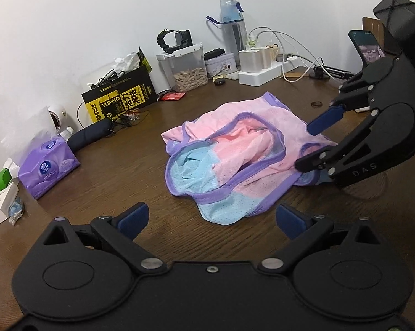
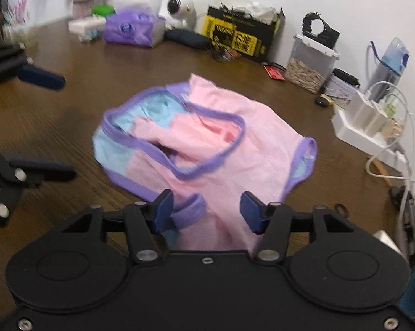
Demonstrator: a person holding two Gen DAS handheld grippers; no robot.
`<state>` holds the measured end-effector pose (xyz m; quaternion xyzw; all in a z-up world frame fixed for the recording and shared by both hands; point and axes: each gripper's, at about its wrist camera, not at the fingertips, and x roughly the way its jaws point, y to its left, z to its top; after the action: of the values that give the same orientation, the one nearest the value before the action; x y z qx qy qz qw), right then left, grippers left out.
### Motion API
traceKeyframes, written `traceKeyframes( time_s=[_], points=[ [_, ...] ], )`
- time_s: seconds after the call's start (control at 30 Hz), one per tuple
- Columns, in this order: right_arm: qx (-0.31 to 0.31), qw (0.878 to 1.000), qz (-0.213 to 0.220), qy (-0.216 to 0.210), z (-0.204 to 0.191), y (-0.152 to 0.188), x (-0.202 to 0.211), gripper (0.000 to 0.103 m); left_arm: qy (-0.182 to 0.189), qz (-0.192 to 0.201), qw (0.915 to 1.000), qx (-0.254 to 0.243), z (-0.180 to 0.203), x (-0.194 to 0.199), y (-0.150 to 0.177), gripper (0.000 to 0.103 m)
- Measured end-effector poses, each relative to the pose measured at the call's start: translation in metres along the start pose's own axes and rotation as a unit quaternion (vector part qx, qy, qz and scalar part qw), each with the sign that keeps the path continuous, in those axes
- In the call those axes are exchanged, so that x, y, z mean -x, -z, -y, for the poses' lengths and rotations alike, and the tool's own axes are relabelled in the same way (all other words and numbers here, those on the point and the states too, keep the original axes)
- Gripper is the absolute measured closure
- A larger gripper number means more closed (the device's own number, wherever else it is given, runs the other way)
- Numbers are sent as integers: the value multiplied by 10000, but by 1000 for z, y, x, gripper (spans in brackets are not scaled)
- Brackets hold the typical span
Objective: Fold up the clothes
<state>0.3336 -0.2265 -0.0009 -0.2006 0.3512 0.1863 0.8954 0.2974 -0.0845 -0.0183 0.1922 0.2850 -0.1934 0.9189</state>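
Right tongs (image 2: 206, 212), half-open astride the crumpled garment (image 2: 207, 143), may pinch several layers; left tongs (image 1: 211, 220) gape wide, empty.

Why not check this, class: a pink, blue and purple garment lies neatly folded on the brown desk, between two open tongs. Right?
Not quite. The garment lies crumpled, not folded, as the left wrist view shows. It is on the brown desk.
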Motion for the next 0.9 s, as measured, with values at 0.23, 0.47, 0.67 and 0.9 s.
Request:
traceKeyframes(
  time_s=[0.23, 0.47, 0.67, 0.9],
  points=[
    [-1, 10000, 26, 91, -4, 26, 15, 44, 84, -9, 9998, -207, 10, -6, 2, 4],
    [-293, 9991, 279, 122, 4, 29, 15, 99, 31, 219, 9980, -591, 33, -12, 5, 4],
    [-974, 9873, 1254, 95, 8, 25, 63, 99, -155, 646, 9942, -844, 59, -16, 2, 4],
    [-1447, 9730, 1798, -11, 11, 32, 100, 99, -931, 951, 9862, -990, 59, -22, 0, 4]
  ],
)
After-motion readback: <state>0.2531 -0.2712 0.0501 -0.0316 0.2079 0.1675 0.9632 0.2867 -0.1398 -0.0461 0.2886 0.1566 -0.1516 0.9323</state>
